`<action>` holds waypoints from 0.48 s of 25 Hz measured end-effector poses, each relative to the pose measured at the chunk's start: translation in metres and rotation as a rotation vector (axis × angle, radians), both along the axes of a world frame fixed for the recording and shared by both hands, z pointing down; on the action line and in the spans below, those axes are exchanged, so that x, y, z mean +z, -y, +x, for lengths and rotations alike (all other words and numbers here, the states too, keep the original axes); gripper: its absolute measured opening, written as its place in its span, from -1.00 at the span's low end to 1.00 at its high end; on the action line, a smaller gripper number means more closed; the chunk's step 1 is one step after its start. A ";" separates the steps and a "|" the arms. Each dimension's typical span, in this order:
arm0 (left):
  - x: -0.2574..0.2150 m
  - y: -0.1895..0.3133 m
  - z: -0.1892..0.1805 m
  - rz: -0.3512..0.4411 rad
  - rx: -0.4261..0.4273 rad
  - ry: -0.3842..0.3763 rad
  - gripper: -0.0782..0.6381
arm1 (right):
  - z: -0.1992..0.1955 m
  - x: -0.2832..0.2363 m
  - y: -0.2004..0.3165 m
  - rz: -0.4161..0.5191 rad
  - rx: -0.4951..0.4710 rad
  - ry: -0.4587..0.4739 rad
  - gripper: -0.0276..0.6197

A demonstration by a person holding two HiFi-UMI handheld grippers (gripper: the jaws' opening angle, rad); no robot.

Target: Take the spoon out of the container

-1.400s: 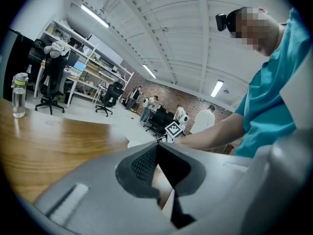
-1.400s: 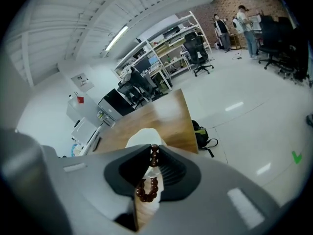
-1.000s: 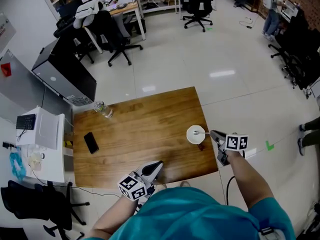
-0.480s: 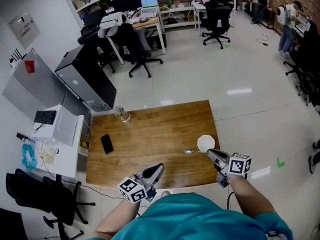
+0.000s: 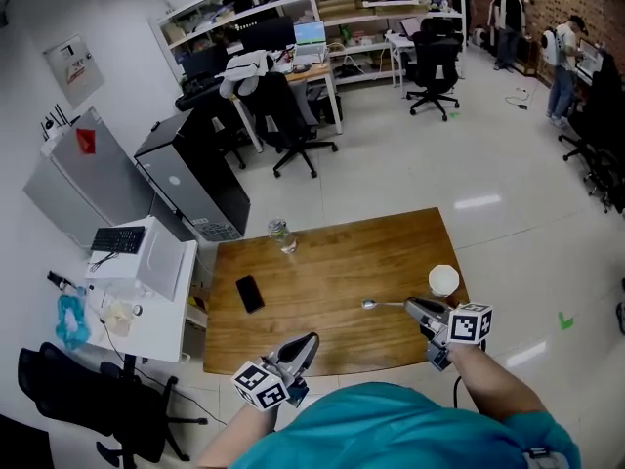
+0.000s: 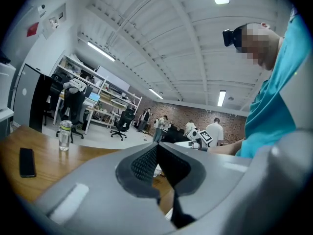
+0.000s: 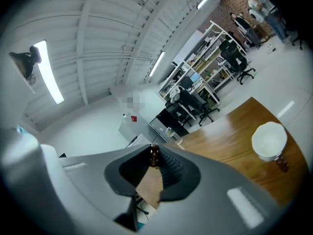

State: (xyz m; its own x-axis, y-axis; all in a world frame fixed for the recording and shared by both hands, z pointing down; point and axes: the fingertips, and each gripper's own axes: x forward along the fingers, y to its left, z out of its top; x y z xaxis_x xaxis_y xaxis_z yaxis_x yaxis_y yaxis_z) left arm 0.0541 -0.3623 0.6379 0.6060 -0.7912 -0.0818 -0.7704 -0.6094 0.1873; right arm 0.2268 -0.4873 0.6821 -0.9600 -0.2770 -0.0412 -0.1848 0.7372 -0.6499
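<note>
Since a second ago the spoon (image 5: 383, 304) has come out of the white container (image 5: 443, 279): back then its bowl lay inside the cup, and now it hangs off to the person's left of it, over the bare wood

Starting at the right gripper (image 5: 414, 307), its jaws are pinched on the very end of the spoon's handle; in the right gripper view a dark brown tip shows squeezed between the ribbed pads (image 7: 166, 166) right at the front of the right gripper (image 7: 153, 153). From there the spoon sticks out roughly level, bowl end farthest from the claw, and I can't tell from where I stand whether it clears the tabletop or brushes it

The white container stands upright just beyond the right gripper, near the right edge of the wooden table (image 5: 322, 262), apart from the spoon; it looks empty in the right gripper view (image 7: 269, 140)

The left gripper (image 5: 311, 341) hovers at the table's near edge, well apart from all that, its jaws pressed together with nothing between them (image 6: 156, 150)

Farther out on the table, a black phone (image 5: 249, 293) lies flat toward the left side, and a water bottle (image 5: 282, 235) stands at the far edge. Beyond are office chairs (image 5: 289, 115) and shelves (image 5: 332, 8)
</note>
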 end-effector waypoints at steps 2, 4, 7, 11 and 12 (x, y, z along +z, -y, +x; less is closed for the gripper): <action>-0.004 -0.029 -0.043 0.007 0.017 -0.039 -0.79 | -0.044 -0.003 -0.026 0.009 0.020 -0.001 -0.77; -0.014 -0.059 -0.087 0.034 0.050 -0.040 -0.79 | -0.094 -0.006 -0.052 0.003 0.037 0.012 -0.77; -0.026 -0.090 -0.143 0.076 0.104 0.008 -0.79 | -0.162 -0.009 -0.083 -0.009 0.044 0.027 -0.77; -0.029 -0.123 -0.183 0.071 0.129 0.017 -0.79 | -0.213 -0.024 -0.127 0.015 0.034 -0.001 -0.77; -0.030 -0.134 -0.187 0.067 0.128 0.009 -0.79 | -0.217 -0.030 -0.139 0.023 0.029 -0.003 -0.77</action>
State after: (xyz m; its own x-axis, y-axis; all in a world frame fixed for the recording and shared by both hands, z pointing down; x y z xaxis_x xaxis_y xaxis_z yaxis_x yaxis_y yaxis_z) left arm -0.1330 -0.2283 0.6077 0.7027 -0.7002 -0.1264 -0.6869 -0.7139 0.1360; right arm 0.0095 -0.3478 0.6523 -0.9516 -0.3041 -0.0450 -0.2086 0.7463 -0.6321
